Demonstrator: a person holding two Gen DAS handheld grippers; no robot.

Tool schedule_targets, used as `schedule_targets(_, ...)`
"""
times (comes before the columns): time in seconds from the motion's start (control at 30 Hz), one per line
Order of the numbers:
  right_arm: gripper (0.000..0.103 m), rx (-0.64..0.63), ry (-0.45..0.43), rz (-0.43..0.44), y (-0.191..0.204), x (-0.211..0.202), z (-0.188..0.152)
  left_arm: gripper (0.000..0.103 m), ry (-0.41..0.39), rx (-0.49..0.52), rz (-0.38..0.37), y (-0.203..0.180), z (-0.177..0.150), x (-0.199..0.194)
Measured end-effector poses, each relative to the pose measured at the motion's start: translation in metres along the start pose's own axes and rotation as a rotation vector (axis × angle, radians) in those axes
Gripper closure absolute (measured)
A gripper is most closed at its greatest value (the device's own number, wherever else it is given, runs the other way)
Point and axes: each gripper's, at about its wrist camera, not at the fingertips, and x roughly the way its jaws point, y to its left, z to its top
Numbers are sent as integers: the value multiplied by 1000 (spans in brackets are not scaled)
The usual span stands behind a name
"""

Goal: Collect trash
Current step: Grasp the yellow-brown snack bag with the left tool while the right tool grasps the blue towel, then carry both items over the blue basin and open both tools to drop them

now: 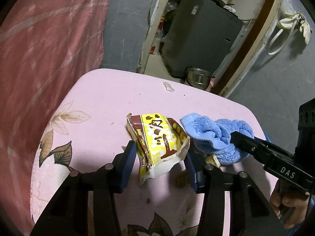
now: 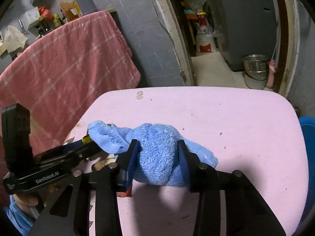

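- The snack wrapper (image 1: 157,143) lies crumpled on the pink table (image 1: 110,106), right between the 2 fingers of the left gripper (image 1: 160,163).
- In the left wrist view the wrapper's long axis runs from about 11 o'clock, far end, to 6 o'clock, the torn white end nearest the camera; the jaws stand either side of it across that axis, spread, with the pads just beside the foil. Contact is hard to call; I judge it is not yet pinched.
- The right gripper (image 2: 155,157) is clamped on the blue cloth (image 2: 157,149), bunched between its pads. The cloth lies at 3 o'clock of the wrapper, touching or nearly touching its edge.
- The left gripper is plainly the nearer; the coming move seems to turn on closing straight in without dragging the cloth.
- Other litter: brown crumbs (image 1: 183,180) at 5 o'clock of the wrapper, near the left gripper's right finger, and a pale scrap (image 1: 168,86) far off at 12 o'clock near the table's edge.
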Motion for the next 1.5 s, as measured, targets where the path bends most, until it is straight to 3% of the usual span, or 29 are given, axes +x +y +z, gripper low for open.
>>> schedule_targets(0.17,77,-19,-24,-12,5,-7,-4,62,-11,-11,4,1,-5,-6)
schedule_targets(0.43,77,-41,-128,-45,15,-33,-13,62,-68,-24,2,1,-19,-27)
schedule_targets(0.77,77,-44,-353,-77,22,-88,-28,62,-273,-1,-26,-19,-37,-72)
schedule_targets(1.13,77,-87,-577,-175,25,-163,-37,62,-468,112,-71,-82,-35,-108)
schedule_targets(1.5,77,-73,-737,-338,-17,-226,-53,62,-546,217,-156,-159,-37,-106)
